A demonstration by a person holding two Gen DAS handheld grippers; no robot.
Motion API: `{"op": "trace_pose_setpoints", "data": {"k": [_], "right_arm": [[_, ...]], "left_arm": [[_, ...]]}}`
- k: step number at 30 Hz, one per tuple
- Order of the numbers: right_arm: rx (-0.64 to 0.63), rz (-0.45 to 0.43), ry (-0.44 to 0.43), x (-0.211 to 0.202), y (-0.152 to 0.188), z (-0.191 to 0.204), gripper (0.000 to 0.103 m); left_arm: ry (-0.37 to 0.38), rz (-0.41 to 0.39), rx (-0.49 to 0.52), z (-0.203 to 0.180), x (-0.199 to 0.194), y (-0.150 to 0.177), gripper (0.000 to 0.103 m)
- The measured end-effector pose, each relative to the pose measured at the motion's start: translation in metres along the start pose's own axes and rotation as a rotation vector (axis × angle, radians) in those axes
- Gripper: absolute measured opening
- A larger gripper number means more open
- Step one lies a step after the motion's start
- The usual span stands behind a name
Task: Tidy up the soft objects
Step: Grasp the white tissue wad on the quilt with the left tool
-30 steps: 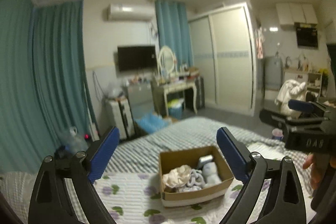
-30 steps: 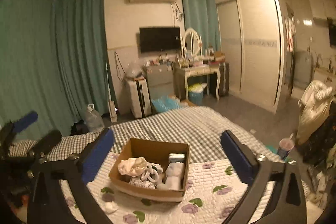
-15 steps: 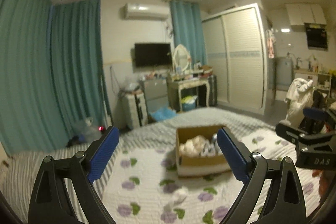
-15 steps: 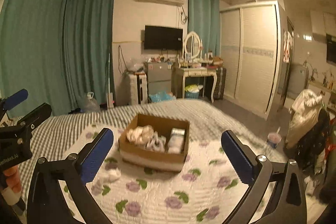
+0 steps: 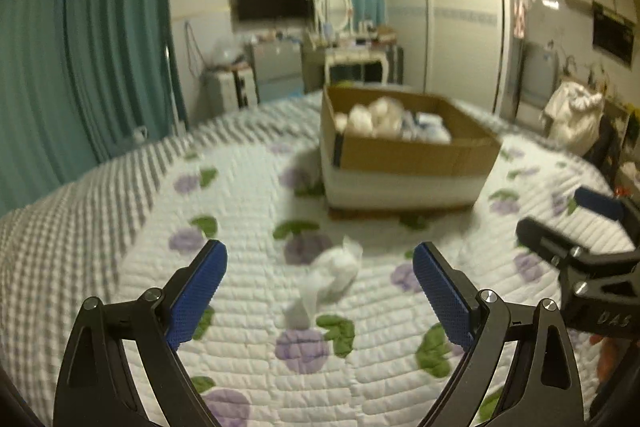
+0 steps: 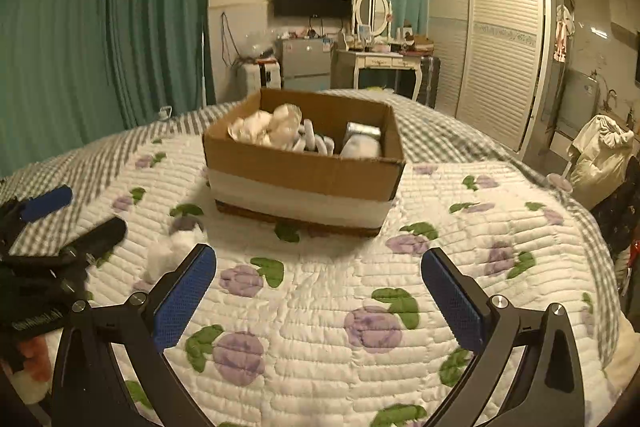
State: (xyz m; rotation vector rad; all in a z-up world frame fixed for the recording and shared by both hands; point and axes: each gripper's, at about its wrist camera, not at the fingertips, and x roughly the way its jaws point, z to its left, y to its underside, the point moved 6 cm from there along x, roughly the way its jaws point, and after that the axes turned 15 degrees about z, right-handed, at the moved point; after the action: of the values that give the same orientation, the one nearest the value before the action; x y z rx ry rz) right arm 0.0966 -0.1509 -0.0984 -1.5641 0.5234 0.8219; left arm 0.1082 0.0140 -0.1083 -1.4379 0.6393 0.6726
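A small white soft object [image 5: 328, 277] lies on the flowered quilt, just beyond and between the fingers of my left gripper [image 5: 320, 281], which is open and empty. It also shows in the right wrist view [image 6: 170, 253], left of my right gripper [image 6: 319, 285], which is open and empty above the quilt. A cardboard box [image 5: 404, 155] holding several white and grey soft items stands on the bed beyond it; in the right wrist view the box [image 6: 304, 173] stands straight ahead. The right gripper shows at the right edge of the left wrist view [image 5: 576, 227], and the left gripper at the left of the right wrist view [image 6: 52, 227].
The quilt [image 6: 320, 307] covers a bed with a grey checked sheet [image 6: 436, 131] at its far side. Teal curtains [image 6: 100, 27], a small fridge [image 6: 306, 65], a dressing table [image 6: 378, 61] and a wardrobe [image 6: 496, 39] stand beyond the bed.
Both grippers have dropped low toward the quilt and closer to the box. The white soft object now sits just ahead of the left gripper's open fingers.
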Motion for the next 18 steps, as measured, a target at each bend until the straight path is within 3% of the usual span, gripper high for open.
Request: {"op": "trace_pose_setpoints", "data": {"k": [6, 12, 17, 18], "right_arm": [[-0.002, 0.023, 0.015, 0.031, -0.001, 0.004, 0.103], [0.02, 0.055, 0.007, 0.06, 0.002, 0.003, 0.103], [0.042, 0.081, -0.029, 0.075, 0.002, -0.002, 0.103], [0.046, 0.081, -0.029, 0.076, 0.002, -0.003, 0.103]], "left_arm": [[-0.016, 0.062, -0.016, 0.007, 0.041, 0.01, 0.096], [0.065, 0.142, -0.055, 0.005, 0.076, 0.013, 0.095], [0.079, 0.165, -0.061, 0.002, 0.091, 0.009, 0.093], [0.082, 0.163, -0.062, 0.001, 0.094, 0.007, 0.087]]}}
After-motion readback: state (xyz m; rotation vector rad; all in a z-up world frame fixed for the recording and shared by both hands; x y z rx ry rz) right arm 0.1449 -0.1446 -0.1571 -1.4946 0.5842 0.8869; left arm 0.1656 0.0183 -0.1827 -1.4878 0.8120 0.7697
